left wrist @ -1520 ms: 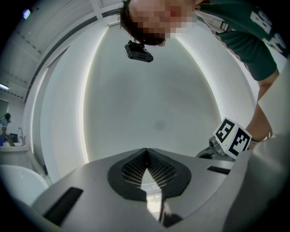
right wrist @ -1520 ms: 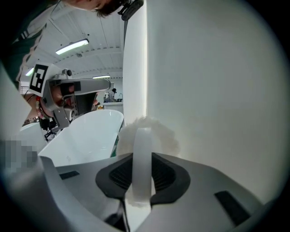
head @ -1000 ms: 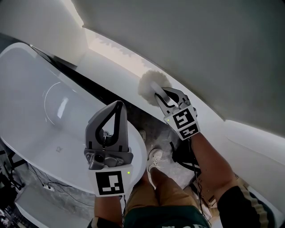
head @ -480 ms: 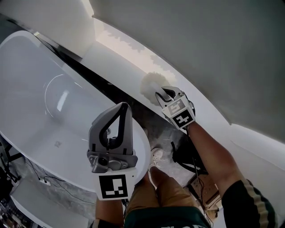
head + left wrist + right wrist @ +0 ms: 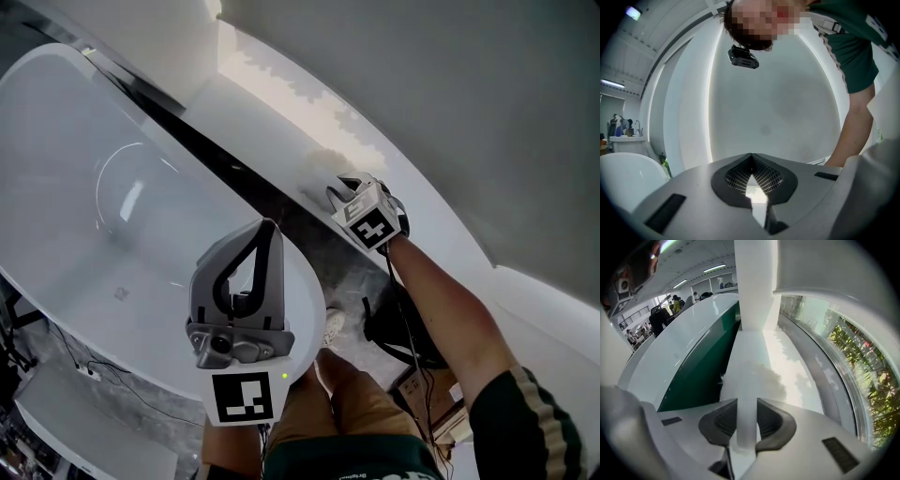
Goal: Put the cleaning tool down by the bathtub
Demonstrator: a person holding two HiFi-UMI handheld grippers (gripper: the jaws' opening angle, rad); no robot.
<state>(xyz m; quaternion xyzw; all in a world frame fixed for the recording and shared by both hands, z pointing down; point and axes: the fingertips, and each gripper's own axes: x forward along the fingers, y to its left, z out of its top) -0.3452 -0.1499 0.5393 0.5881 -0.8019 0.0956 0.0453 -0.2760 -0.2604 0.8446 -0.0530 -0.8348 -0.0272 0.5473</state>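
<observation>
The cleaning tool is a white fluffy duster on a white handle. Its fluffy head lies on the white ledge that runs beside the white bathtub. My right gripper is shut on the handle, and in the right gripper view the pads press it from both sides. My left gripper stands upright over the tub's near rim, shut with nothing in it. Seen from the left gripper view, its tips meet and point up at the person.
A dark gap of floor separates the tub from the ledge. A black bag and the person's shoe are on the floor below. A white pillar stands at the ledge's far end, with a curved window to the right.
My right gripper has reached farther out and lowered the duster, whose head now rests flat on the ledge. The left gripper has stayed nearly in place.
</observation>
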